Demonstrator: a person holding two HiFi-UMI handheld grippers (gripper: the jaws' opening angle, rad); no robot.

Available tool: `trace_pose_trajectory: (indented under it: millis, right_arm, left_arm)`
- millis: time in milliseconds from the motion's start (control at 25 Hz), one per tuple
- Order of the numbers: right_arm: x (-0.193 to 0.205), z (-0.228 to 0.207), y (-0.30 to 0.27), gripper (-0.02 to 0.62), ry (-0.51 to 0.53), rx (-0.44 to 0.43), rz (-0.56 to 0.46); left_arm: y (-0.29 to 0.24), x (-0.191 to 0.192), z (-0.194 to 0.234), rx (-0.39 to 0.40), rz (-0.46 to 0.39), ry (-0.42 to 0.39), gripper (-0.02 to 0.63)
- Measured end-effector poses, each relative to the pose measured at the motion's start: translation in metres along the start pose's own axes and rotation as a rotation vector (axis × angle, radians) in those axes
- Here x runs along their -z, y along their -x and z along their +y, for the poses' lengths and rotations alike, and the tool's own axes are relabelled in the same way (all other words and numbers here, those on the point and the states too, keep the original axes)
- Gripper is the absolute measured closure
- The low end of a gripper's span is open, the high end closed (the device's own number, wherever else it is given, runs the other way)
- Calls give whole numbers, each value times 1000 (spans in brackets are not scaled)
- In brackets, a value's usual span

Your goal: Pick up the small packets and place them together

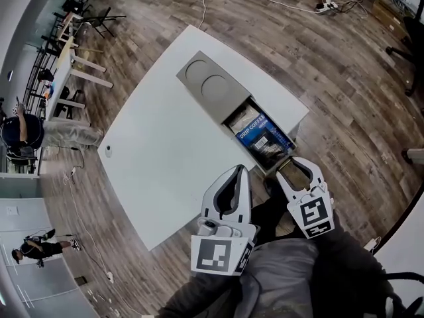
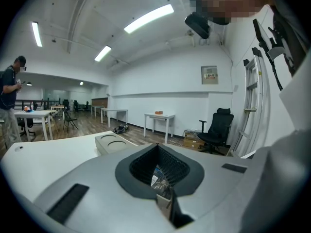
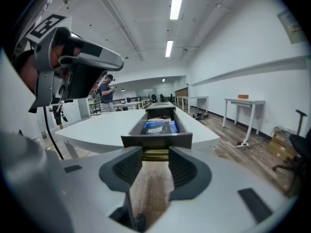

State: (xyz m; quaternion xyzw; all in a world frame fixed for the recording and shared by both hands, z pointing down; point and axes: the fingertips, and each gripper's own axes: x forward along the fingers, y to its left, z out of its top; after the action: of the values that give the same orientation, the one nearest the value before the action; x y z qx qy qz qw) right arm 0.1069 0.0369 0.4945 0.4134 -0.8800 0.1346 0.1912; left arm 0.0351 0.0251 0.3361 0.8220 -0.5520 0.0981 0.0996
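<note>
Wood-plank floor (image 1: 344, 111) underfoot, both grippers held low at the near edge of the white worktop (image 1: 165, 151). Left gripper (image 1: 241, 171): jaws closed tip to tip, nothing in them. It sits beside the drawer line rather than in it, probably on standby so it doesn't block access. Right gripper (image 1: 296, 163): jaws roughly half apart, tips either side of the brass-coloured pull (image 3: 156, 154) under the drawer (image 3: 155, 140) front. The pull fills the gap, so I read it as pinched, not just framed. That grip puts the gripper straight down the drawer's axis, which fits hauling it open. Drawer stands out of a grey organiser box (image 1: 212, 85) toward the person, its front overhanging the worktop's near edge. Inside lie the drip coffee packets (image 1: 262, 136): a blue printed one nearest the front and a paler packet (image 1: 244, 118) behind it, both flat. Can't tell what's under them. None lifted yet, so I'd put the task at the access step. Box lid has two shallow round recesses, nothing in either. Beyond: desks, chairs, a person (image 3: 107, 89) standing.
</note>
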Motion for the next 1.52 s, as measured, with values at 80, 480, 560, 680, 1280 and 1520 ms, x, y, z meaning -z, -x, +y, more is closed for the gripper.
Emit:
trace_pose_trajectory:
  millis: [80,480,560,680,1280,1520]
  right_arm:
    - [3,0,1,422,-1,2,0]
    - [3,0,7,422,-10,-13,-9]
    - [4,1,9,422,-8,-18,-24]
    - [7,-1,9,422,-10,-27,-46]
    - [-17,-5,40,402,19,-95,-38]
    - [-67,-15,34,402,166,-92,-7]
  left_arm:
    - [0,0,3,-4,-2,1,603]
    - [-4,-6,-2,0,4,-6,603]
    - [-3,-6,-8,3,0,-13,603]
    - [-3,-4,-18,7,-5,-26,603]
    - [0,-31,-36,17,-48,-15,603]
    - [3,-66,-7,-22,-132,31,603]
